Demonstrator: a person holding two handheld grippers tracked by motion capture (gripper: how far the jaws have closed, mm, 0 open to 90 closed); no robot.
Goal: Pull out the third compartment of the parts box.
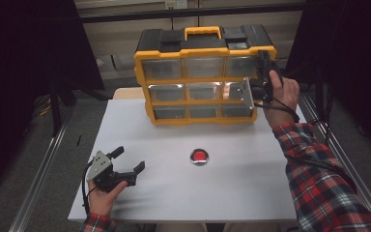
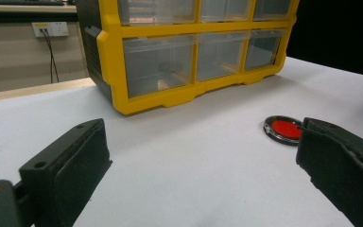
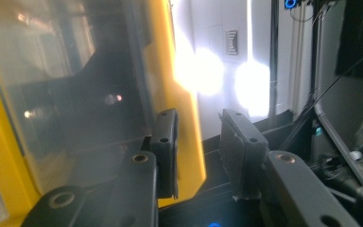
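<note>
A yellow and black organizer (image 1: 203,72) with clear drawers stands at the back of the white table (image 1: 174,198). In the right gripper view my right gripper (image 3: 198,118) straddles its yellow right side post (image 3: 182,71): the left jaw lies in front of a clear drawer (image 3: 75,94), and a gap shows between the post and the right jaw. In the high view that right gripper (image 1: 263,60) is held at the organizer's upper right corner. A round red disc (image 1: 199,156) with a dark rim lies mid-table. My left gripper (image 1: 129,158) rests open at the front left, pointing at the disc (image 2: 286,129).
The organizer's bottom row of drawers (image 2: 194,61) faces the left gripper (image 2: 203,156). A metal rail (image 1: 43,164) runs along the table's left side. Black curtains hang at both sides. A cable (image 1: 309,162) trails over the plaid sleeve at the right.
</note>
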